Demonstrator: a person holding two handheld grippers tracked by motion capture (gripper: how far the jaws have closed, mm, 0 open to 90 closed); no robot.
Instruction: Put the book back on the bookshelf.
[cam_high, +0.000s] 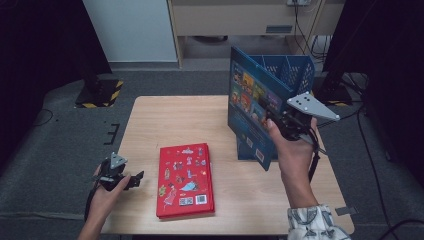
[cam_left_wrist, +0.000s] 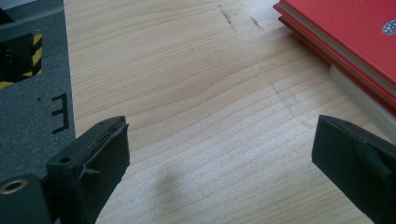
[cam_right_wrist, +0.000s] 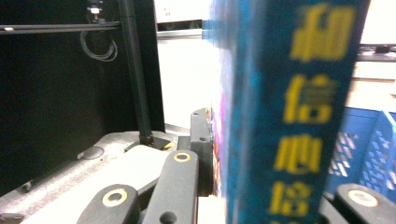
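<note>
Seen from the high view, a wooden table (cam_high: 150, 120) carries the whole arrangement and serves as the reference for every position given here. The right gripper (cam_high: 286, 131), held in the person's right hand (cam_high: 292, 155), grips a blue book (cam_high: 252, 112) that stands upright above the right half of the table, lifted off the surface and turned so its back cover faces the camera. In the right gripper view the 2 black jaws press on opposite faces of the blue book (cam_right_wrist: 285, 112), whose spine with yellow characters rises directly between them; the picture is blurred there. Behind the book, at the table's far right corner, stands a blue basket (cam_high: 295, 70) with perforated walls and upright dividers; whether the book touches it cannot be told. A red book (cam_high: 186, 181) lies flat near the table's front edge, roughly at mid-width, back cover up. The left gripper (cam_high: 131, 182), in the left hand (cam_high: 107, 197), sits low at the table's front left edge, just beside the red book and apart from it. In the left gripper view its jaws stand wide apart over bare wood, nothing between them, with the corner of the red book (cam_left_wrist: 345, 32) to the upper right.
</note>
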